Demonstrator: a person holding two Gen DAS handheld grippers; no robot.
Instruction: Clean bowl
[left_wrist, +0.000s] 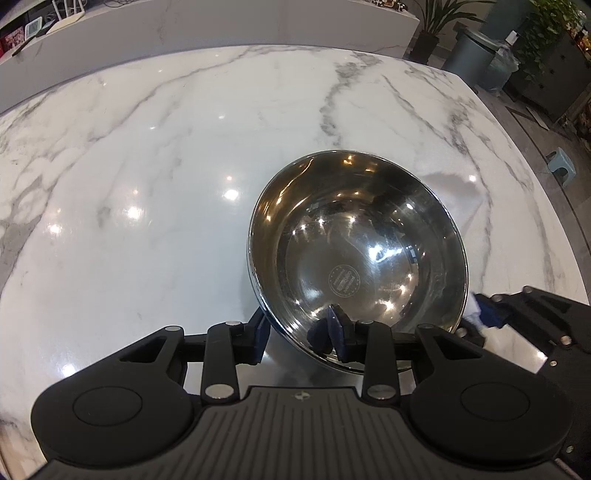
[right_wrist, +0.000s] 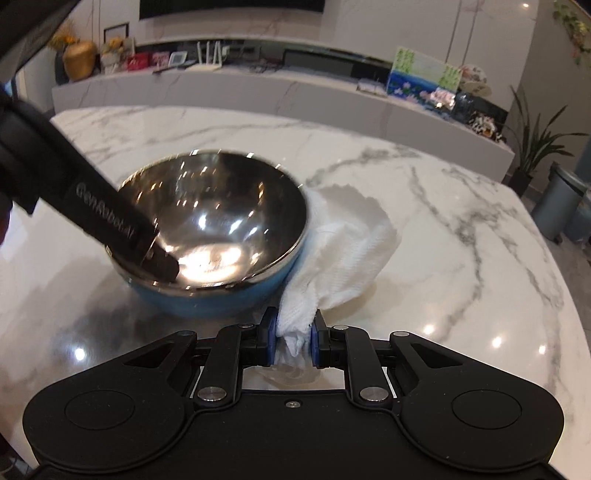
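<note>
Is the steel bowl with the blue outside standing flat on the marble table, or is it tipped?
Tipped. The left tongs grip its near rim, and the steel bowl leans.

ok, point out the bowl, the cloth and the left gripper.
steel bowl (left_wrist: 354, 236): left wrist view, inner wall.
white cloth (right_wrist: 343, 236): right wrist view, bunched middle.
left gripper (left_wrist: 301, 328): left wrist view, between fingers.

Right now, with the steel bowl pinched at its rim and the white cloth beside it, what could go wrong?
1. The left gripper holds only the near rim of the blue-sided stainless steel bowl; wiping pressure could tip or slide it on the glossy marble table.
2. The right gripper pinches just a corner of the white cloth, which might pull free.
</note>
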